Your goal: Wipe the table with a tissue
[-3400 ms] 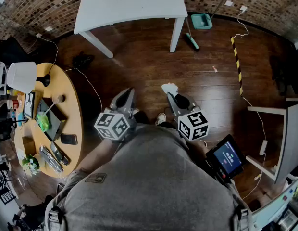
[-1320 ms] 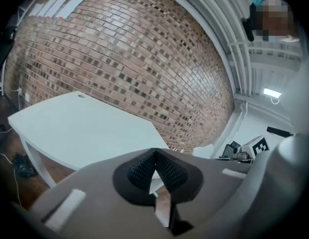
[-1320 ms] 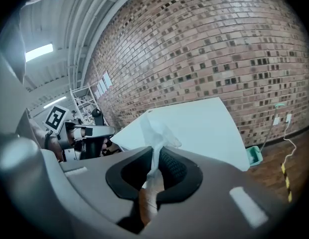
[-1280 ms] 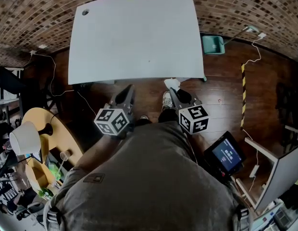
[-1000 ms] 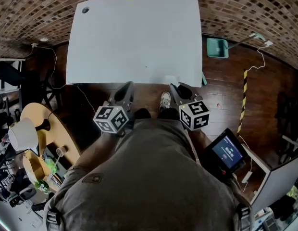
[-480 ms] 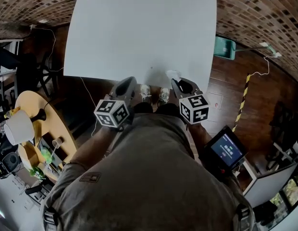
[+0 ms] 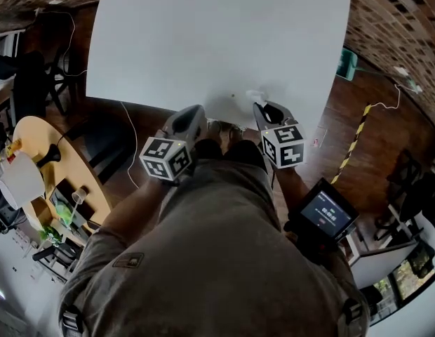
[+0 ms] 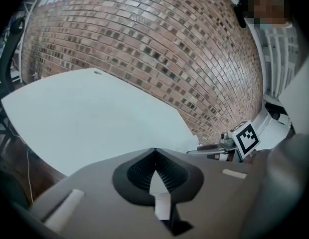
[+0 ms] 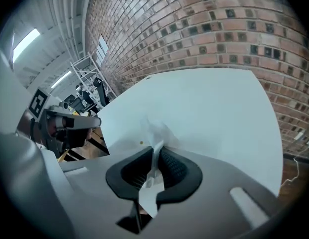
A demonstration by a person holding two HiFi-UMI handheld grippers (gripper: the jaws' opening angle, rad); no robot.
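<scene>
Right gripper [image 7: 264, 109] was clenched on the tissue [image 7: 253, 97] at the near edge of the table [image 7: 203, 41]. Left gripper [image 7: 192, 112] was closed and empty. Wiping looked not yet begun, with the whole top left to do.

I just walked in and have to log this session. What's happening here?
A person stands at the near edge of a white table with a gripper in each hand. The right claw is shut on a white tissue, held over that edge. The left claw is shut and empty beside it. Whether the tissue touches the table is unclear.
</scene>
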